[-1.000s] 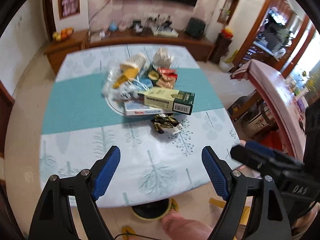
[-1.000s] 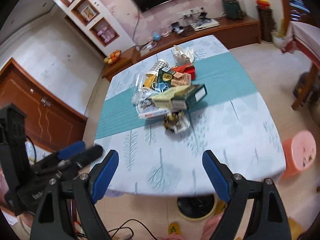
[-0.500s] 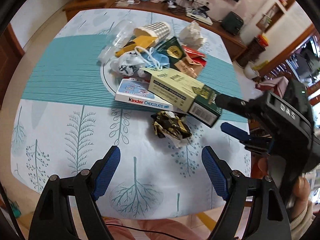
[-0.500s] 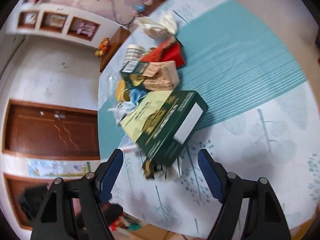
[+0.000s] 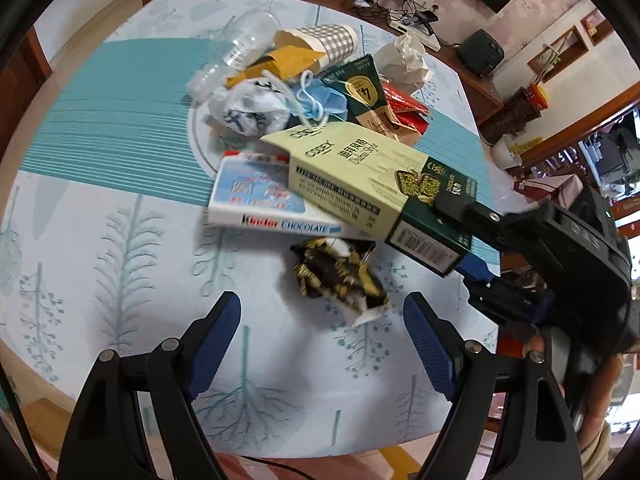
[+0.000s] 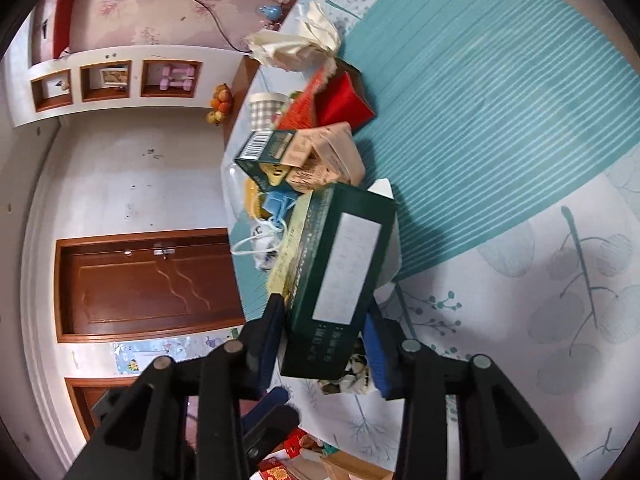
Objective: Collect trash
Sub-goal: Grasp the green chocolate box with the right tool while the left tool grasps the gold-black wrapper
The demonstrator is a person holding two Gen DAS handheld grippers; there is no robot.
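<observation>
Left wrist: my left gripper (image 5: 322,330) gapes wide, holding nothing, just short of the crumpled black-gold wrapper (image 5: 338,276) on the table (image 5: 120,264). Right wrist: my right gripper (image 6: 326,344) is clamped on the green-cream box (image 6: 334,272), which leans on the trash pile.

"Kinder CHOCOLATE" runs along the white box's (image 5: 256,206) side; "Dalat Style" stands on the cream-and-green carton (image 5: 360,176).
</observation>
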